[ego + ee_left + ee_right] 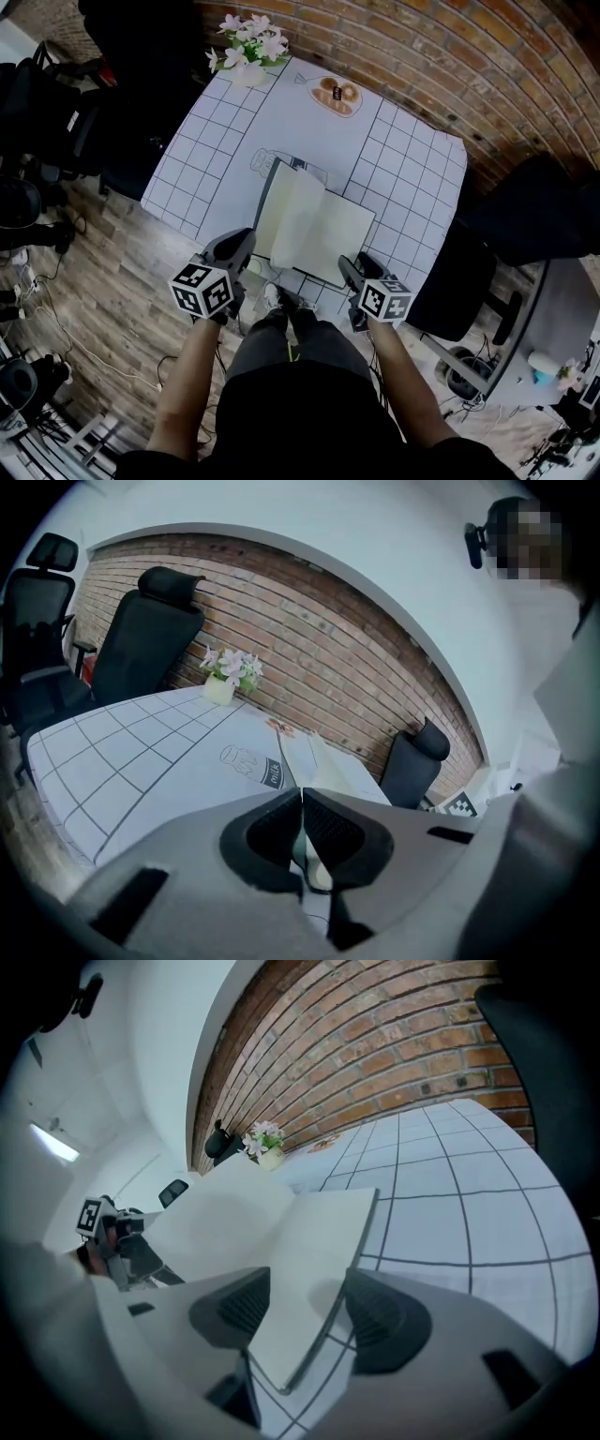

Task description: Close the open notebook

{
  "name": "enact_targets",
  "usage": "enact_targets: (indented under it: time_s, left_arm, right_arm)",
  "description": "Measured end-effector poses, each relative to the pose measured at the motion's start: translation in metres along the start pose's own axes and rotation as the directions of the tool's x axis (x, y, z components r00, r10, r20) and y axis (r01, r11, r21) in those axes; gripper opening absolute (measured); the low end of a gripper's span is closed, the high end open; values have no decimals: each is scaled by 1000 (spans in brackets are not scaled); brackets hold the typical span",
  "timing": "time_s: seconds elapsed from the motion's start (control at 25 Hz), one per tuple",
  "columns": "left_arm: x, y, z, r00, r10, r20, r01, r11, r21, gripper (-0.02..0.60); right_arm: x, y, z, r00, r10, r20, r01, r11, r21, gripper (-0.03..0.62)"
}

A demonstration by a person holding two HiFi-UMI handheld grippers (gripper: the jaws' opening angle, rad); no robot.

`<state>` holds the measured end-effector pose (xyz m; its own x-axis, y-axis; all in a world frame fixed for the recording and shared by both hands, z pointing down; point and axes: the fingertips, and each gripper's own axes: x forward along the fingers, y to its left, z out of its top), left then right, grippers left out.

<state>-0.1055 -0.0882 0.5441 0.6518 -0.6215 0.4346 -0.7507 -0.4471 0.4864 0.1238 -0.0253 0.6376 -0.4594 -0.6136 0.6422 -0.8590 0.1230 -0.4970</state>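
The open notebook (319, 225) lies on the grid-patterned tablecloth (403, 159), near its front edge, with blank cream pages. Its left half is tilted up off the table. My left gripper (247, 242) is at that half's near corner, and in the left gripper view it (302, 794) is shut on a thin pale edge of the notebook (323, 766). My right gripper (350, 268) is at the near right corner. In the right gripper view its jaws (305, 1312) stand open, with the flat right half of the notebook (281, 1241) between them and the pads clear of it.
A pot of pink flowers (248, 52) and a plate of snacks (336, 94) stand at the table's far end. Black office chairs (525, 216) (150, 630) stand around the table, and a brick wall (422, 56) runs behind it. A milk carton drawing (253, 766) marks the cloth.
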Motion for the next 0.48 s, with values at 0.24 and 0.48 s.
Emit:
enact_targets:
  time_s: [0.24, 0.48]
  left_arm:
    - [-1, -21, 5, 999, -35, 27, 35, 999, -1, 28]
    - [0, -45, 8, 995, -91, 40, 90, 996, 17, 29]
  right_arm:
    - [-7, 2, 8, 1000, 16, 25, -17, 1000, 17, 244]
    - [-23, -12, 20, 997, -25, 79, 22, 999, 29, 244]
